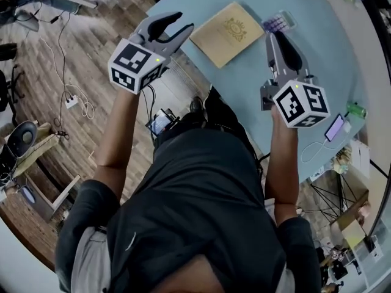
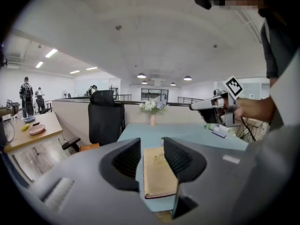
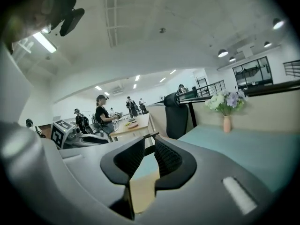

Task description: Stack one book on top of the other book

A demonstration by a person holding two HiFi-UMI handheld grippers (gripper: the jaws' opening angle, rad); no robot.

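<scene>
Tan book [image 1: 227, 32] flat on blue counter [image 1: 244, 96], cover up, long axis near-left to far-right, left hand-held gripper [image 1: 183, 22] raised just left of it, jaws wide apart, empty, right hand-held gripper [image 1: 275, 35] raised at its right, jaws narrowly apart, empty, clear box [image 1: 278, 22] beyond its tips, phone [image 1: 335, 127] at right edge.

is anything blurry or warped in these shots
Head view: evenly lit and sharp, book crisp, straight lines bow toward the edges. Left gripper view: heavy fisheye, black corners. Right gripper view: same fisheye, ceiling light glares at upper left.
</scene>
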